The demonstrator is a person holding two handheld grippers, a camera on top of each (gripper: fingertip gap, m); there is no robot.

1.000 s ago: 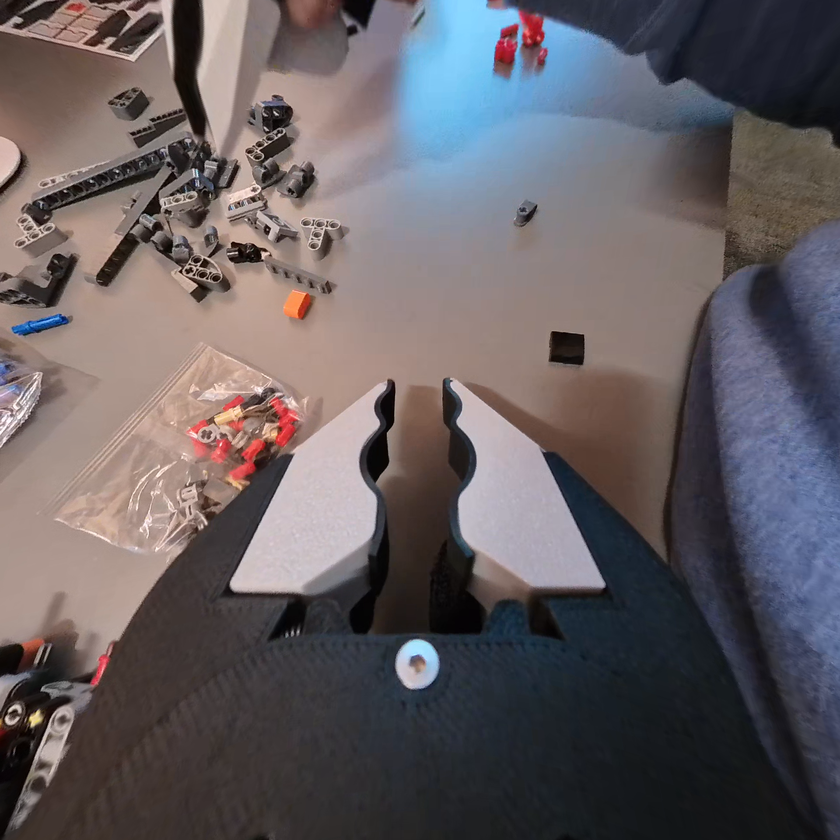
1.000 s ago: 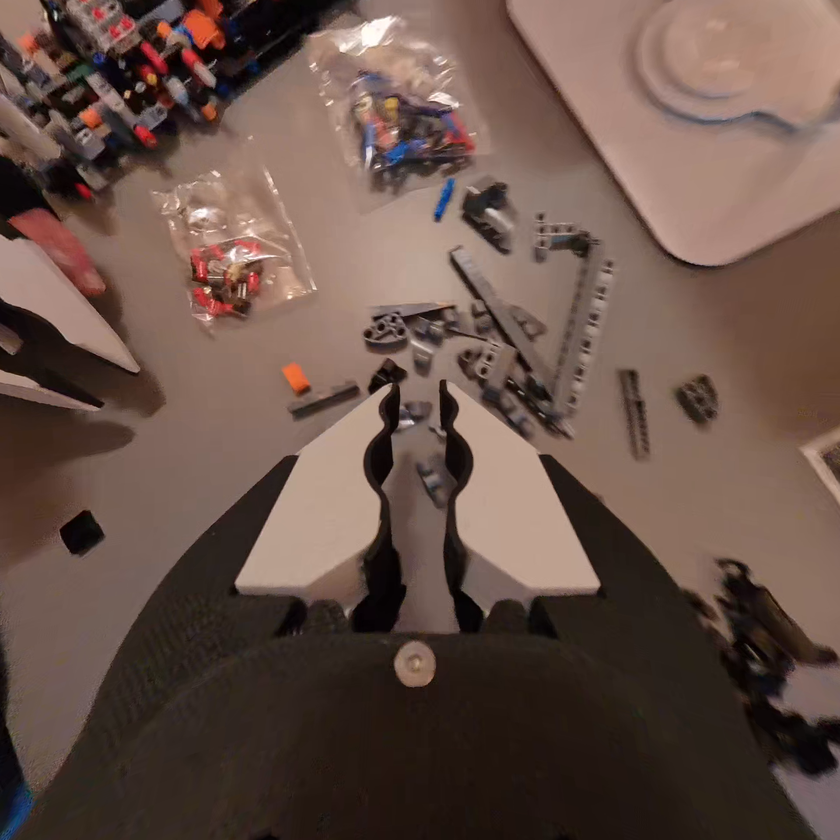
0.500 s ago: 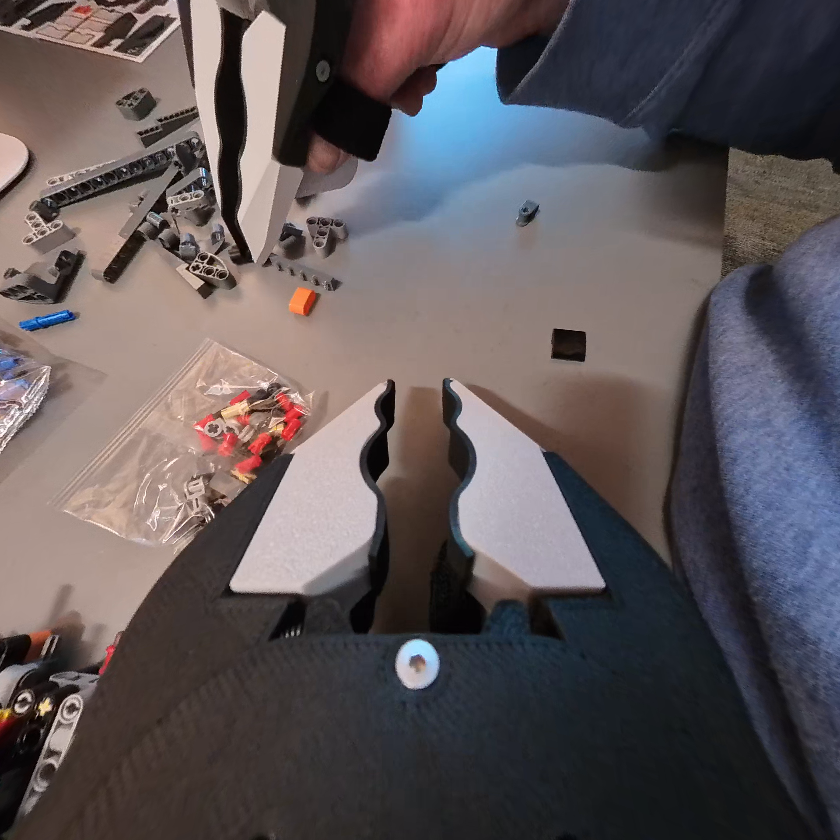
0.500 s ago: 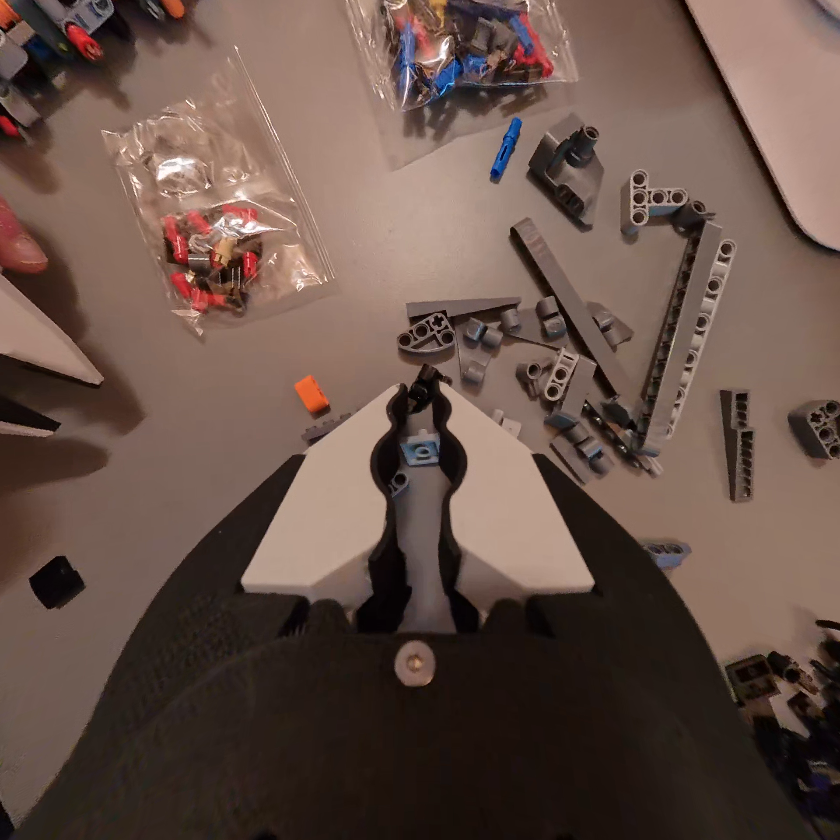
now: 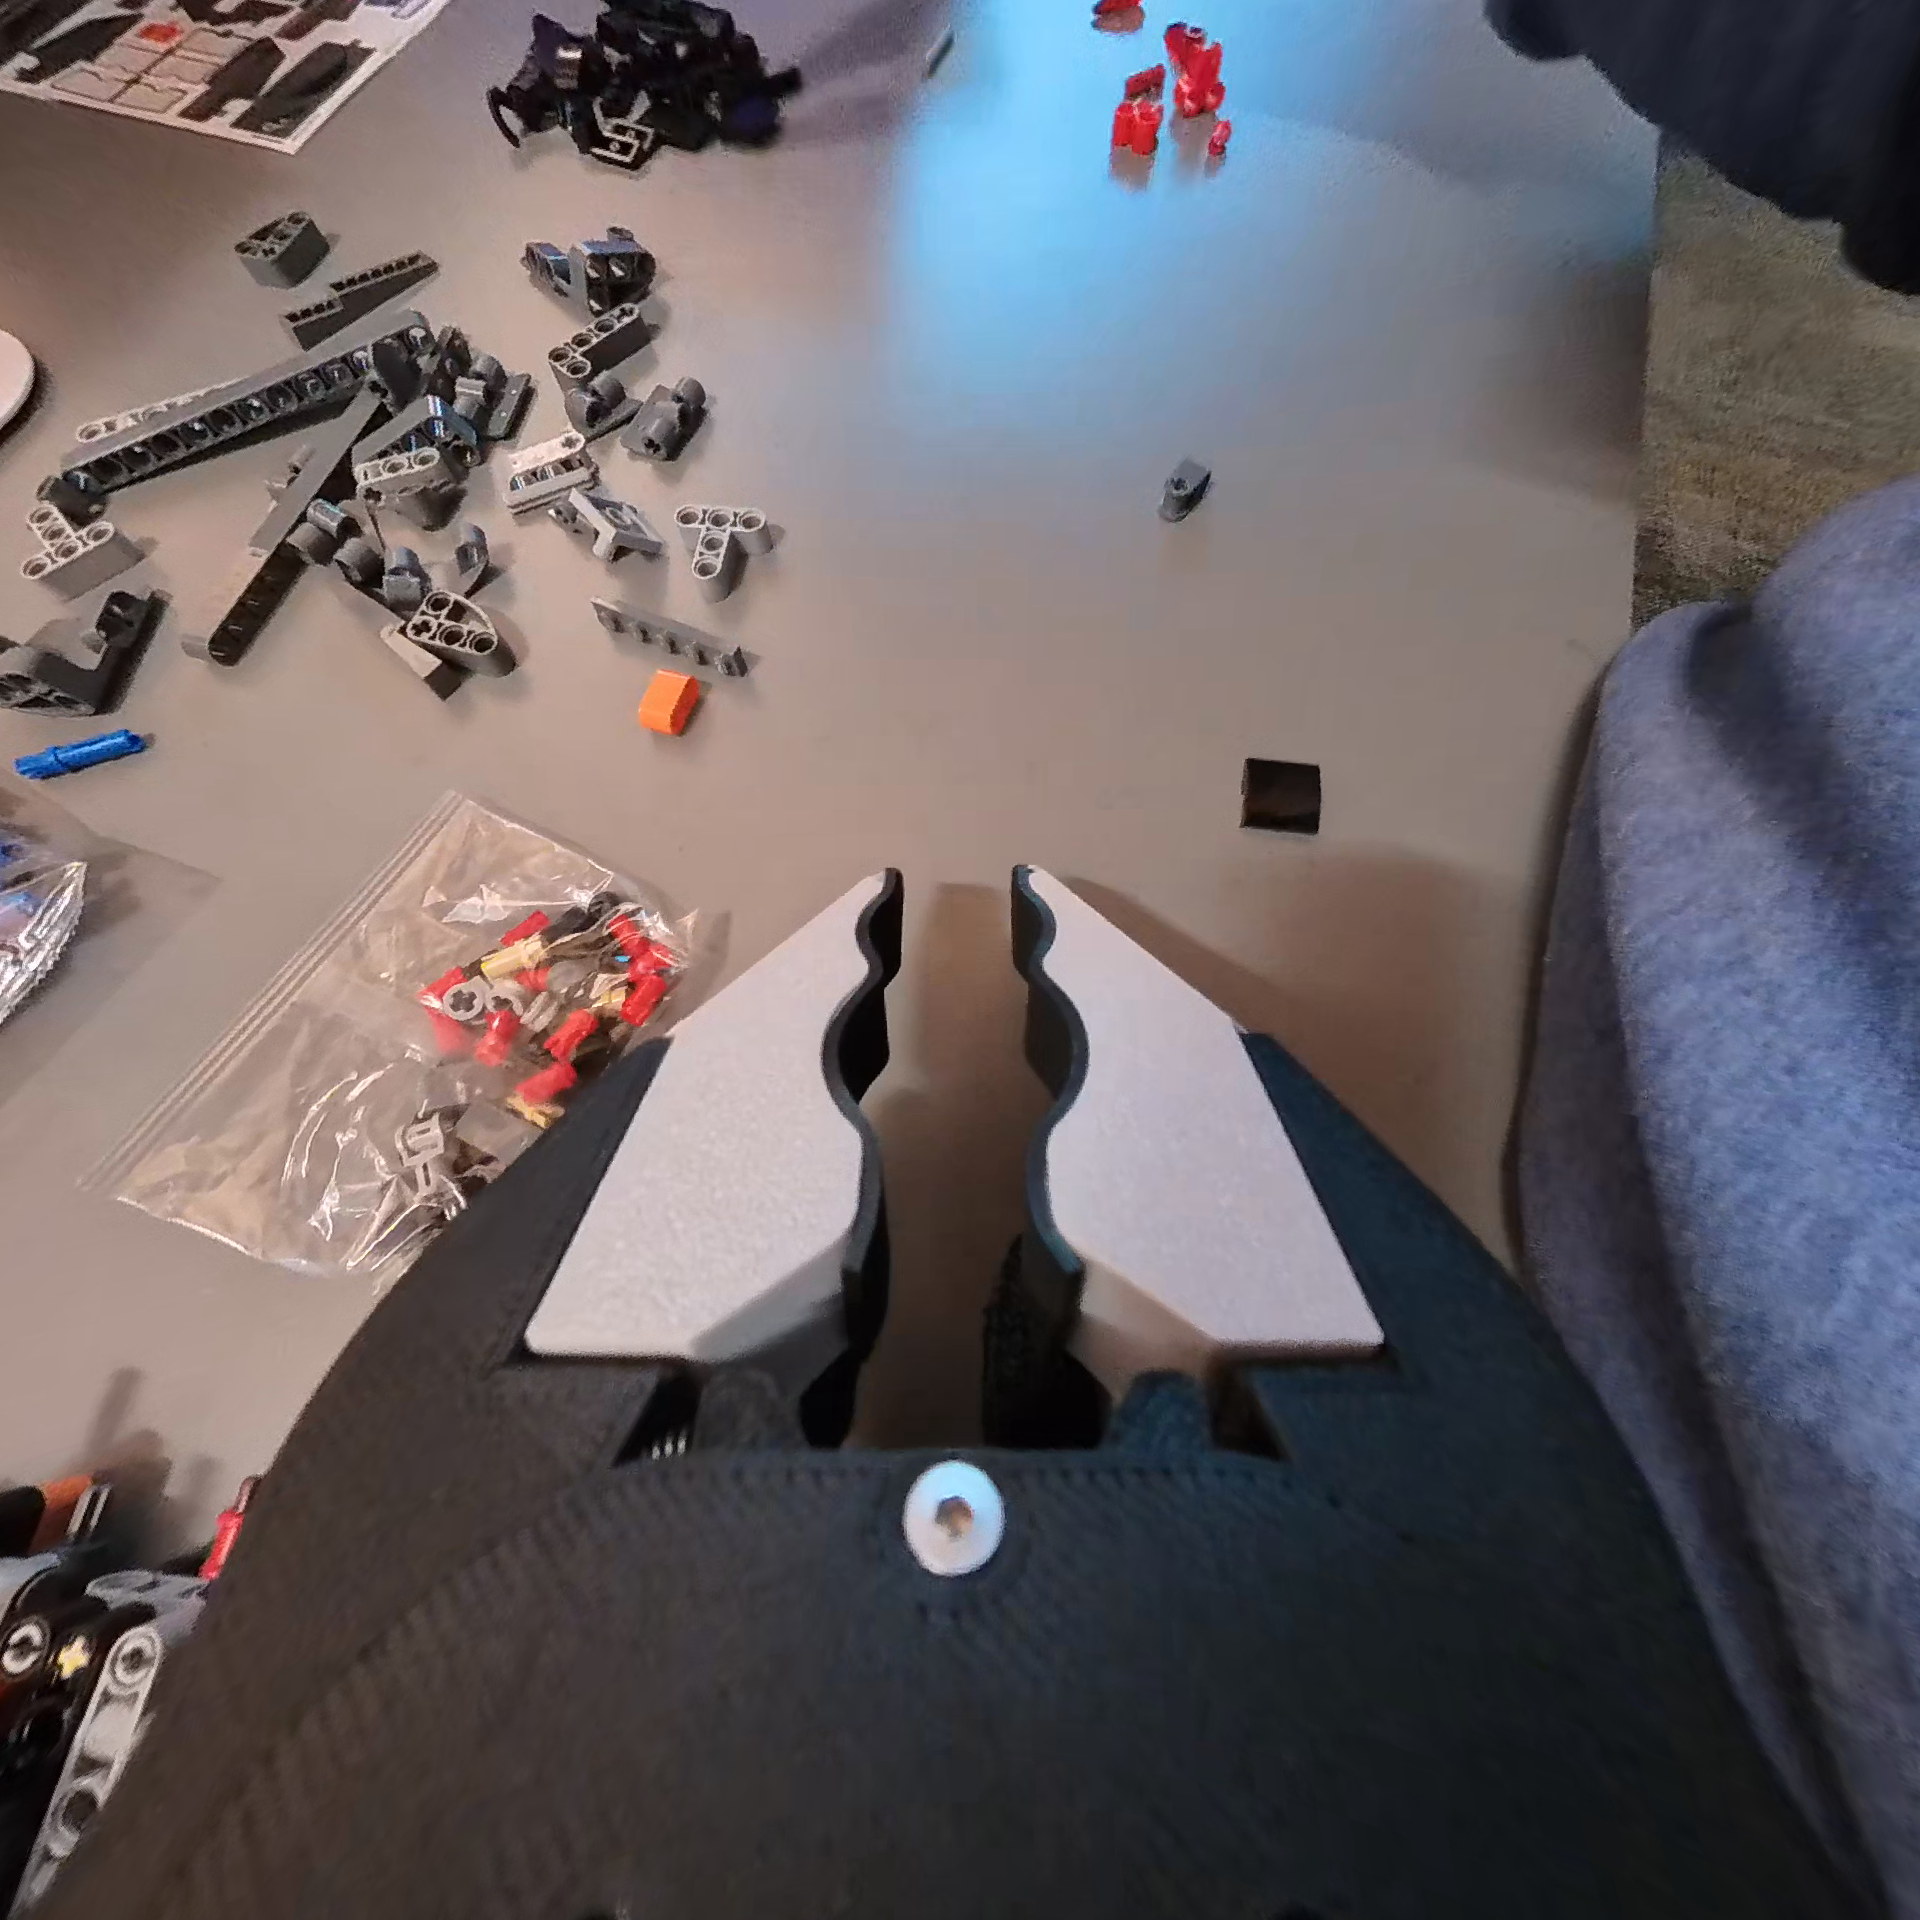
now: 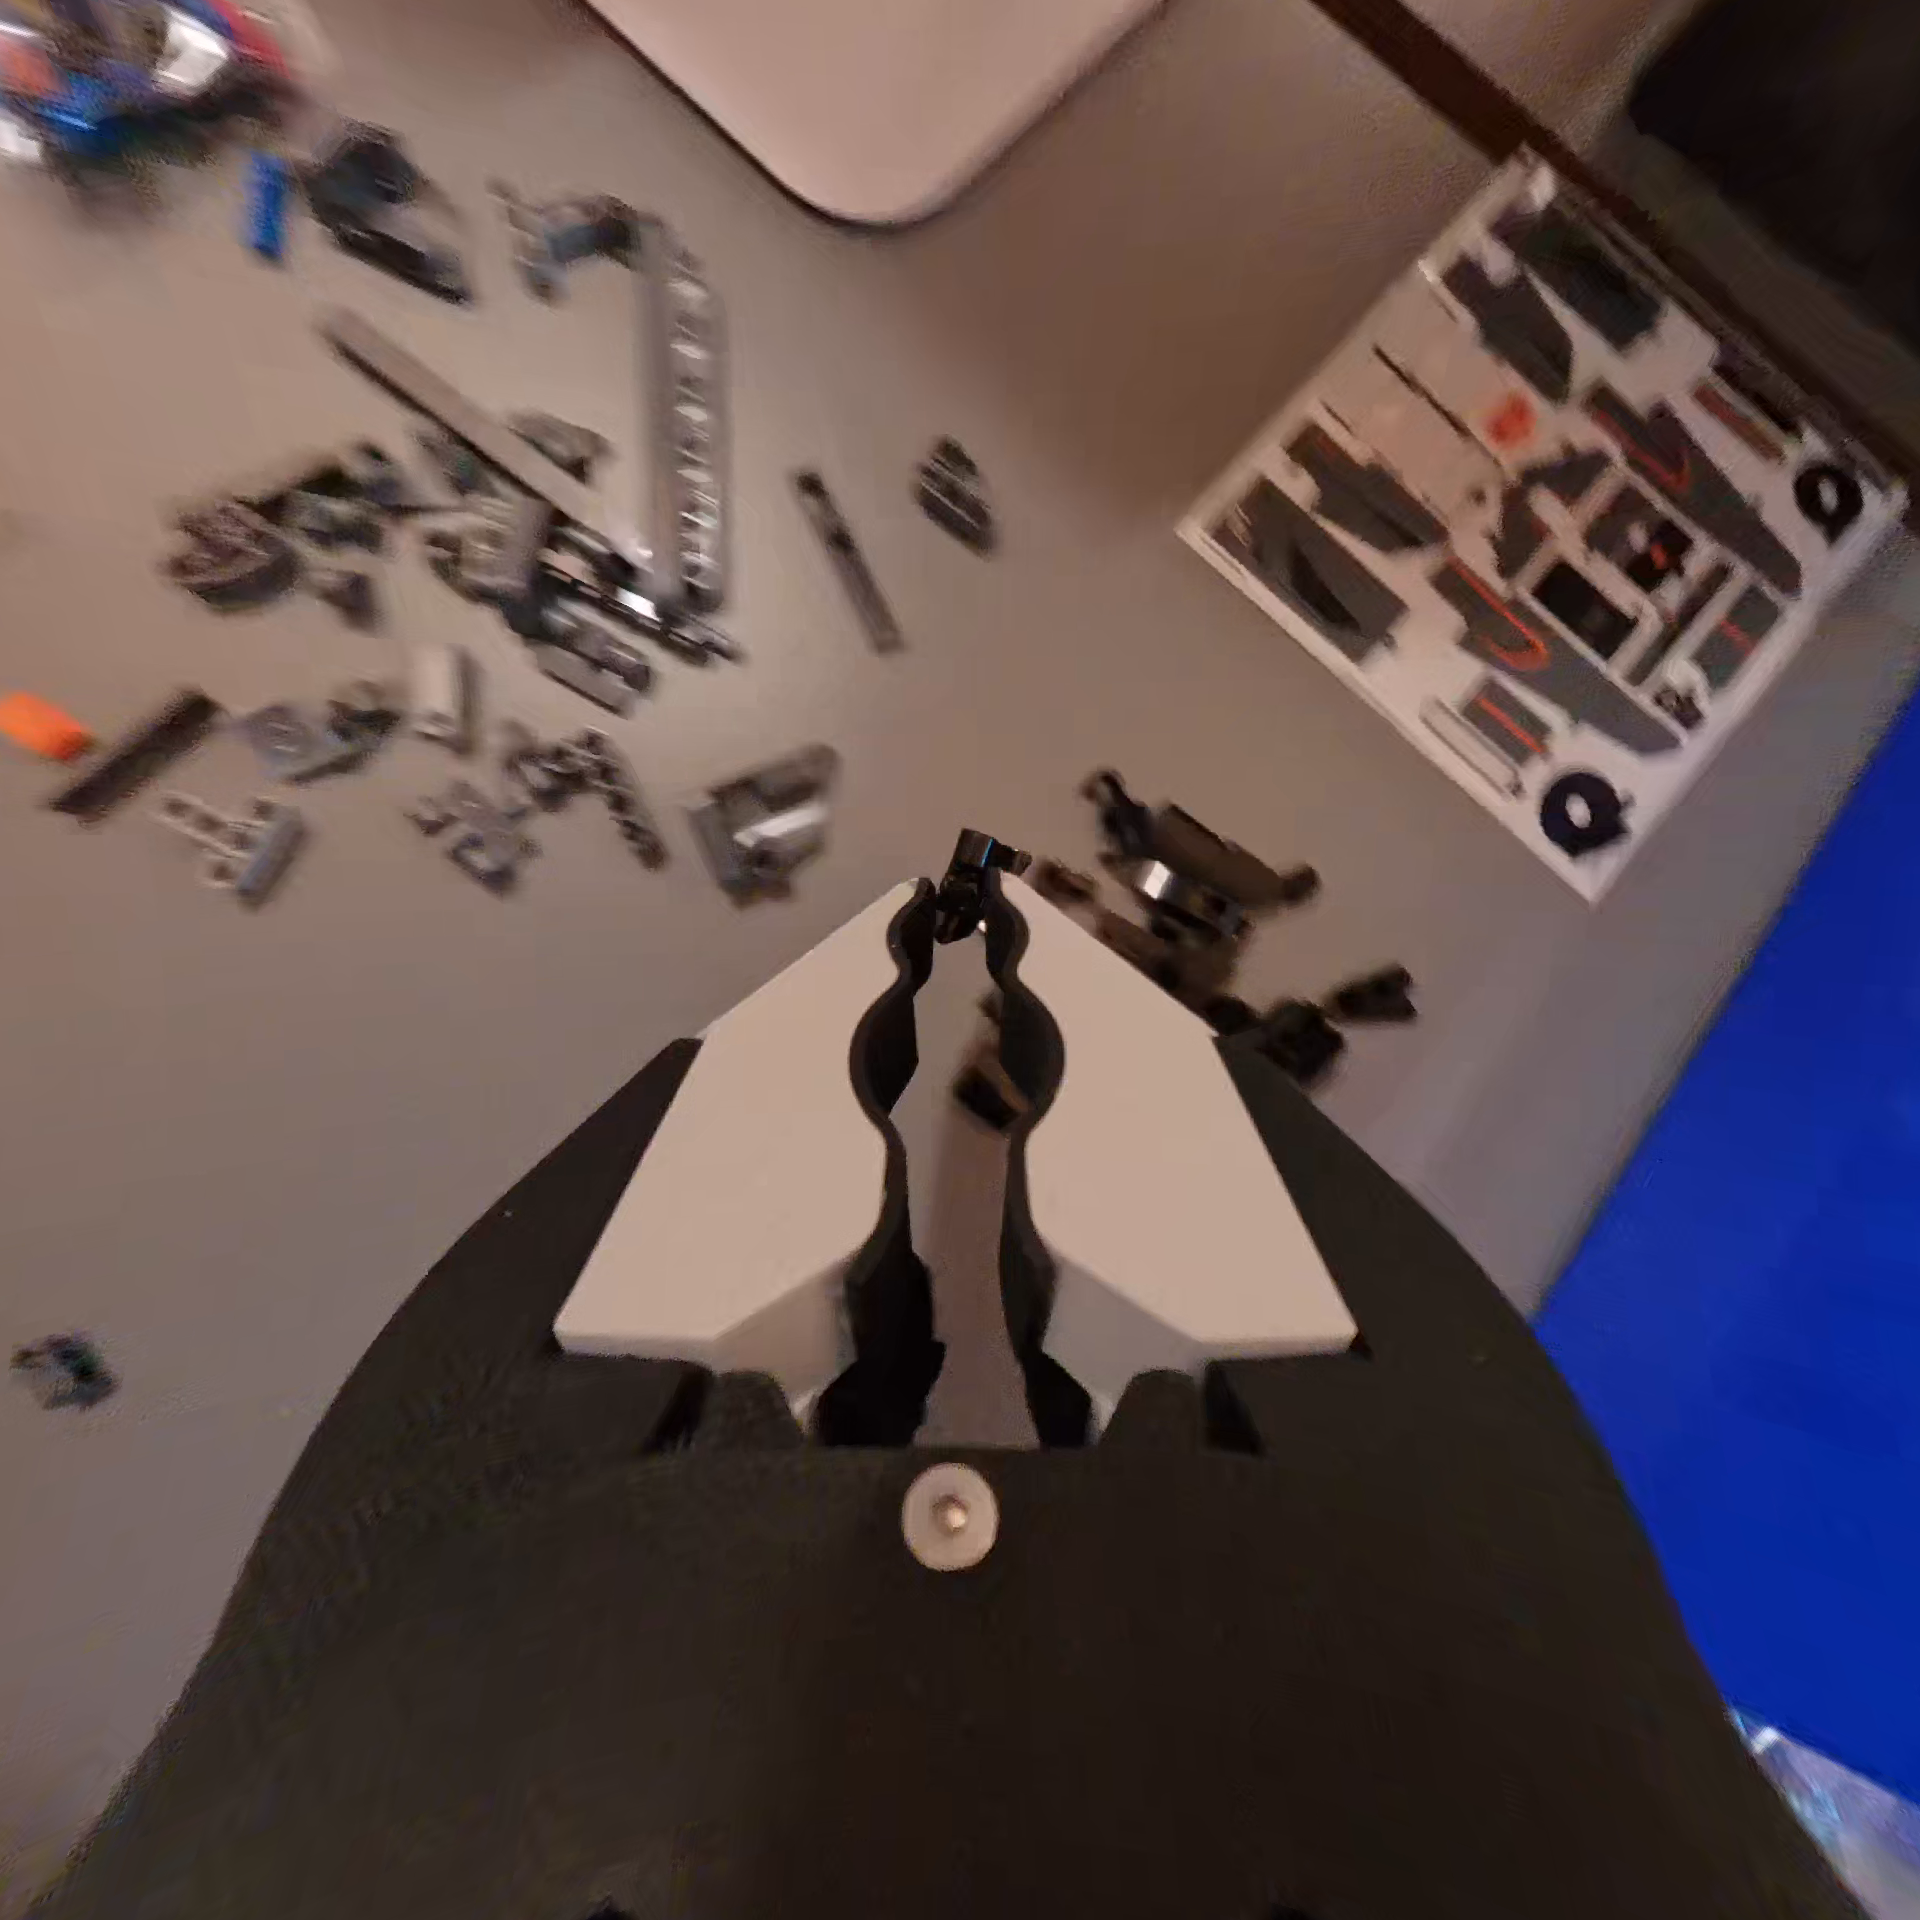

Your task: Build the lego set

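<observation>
My right gripper [image 6: 966, 888] is shut on a small black lego piece [image 6: 971, 878] at its fingertips and holds it above the grey table, near a black part-built assembly [image 6: 1195, 883]. That assembly also shows in the left wrist view [image 5: 634, 73] at the far back. My left gripper [image 5: 956, 883] is open and empty, low over the table near its front. A pile of loose grey lego beams and connectors [image 5: 343, 468] lies at the left; it is blurred in the right wrist view [image 6: 540, 551].
A clear bag of red and tan pins [image 5: 416, 1029] lies left of my left gripper. An orange piece [image 5: 668, 703], a black square piece [image 5: 1281, 795] and a small grey piece [image 5: 1182, 488] lie apart. Red pieces [image 5: 1169, 94] are at the back. A sticker sheet [image 6: 1538, 520] lies at the right. Spacing between my two grippers at the tips: around 30 cm.
My right gripper closed on the small black piece in the pile, lifted it and swung right toward the black assembly. It has left the left wrist view. My left gripper has not moved.
</observation>
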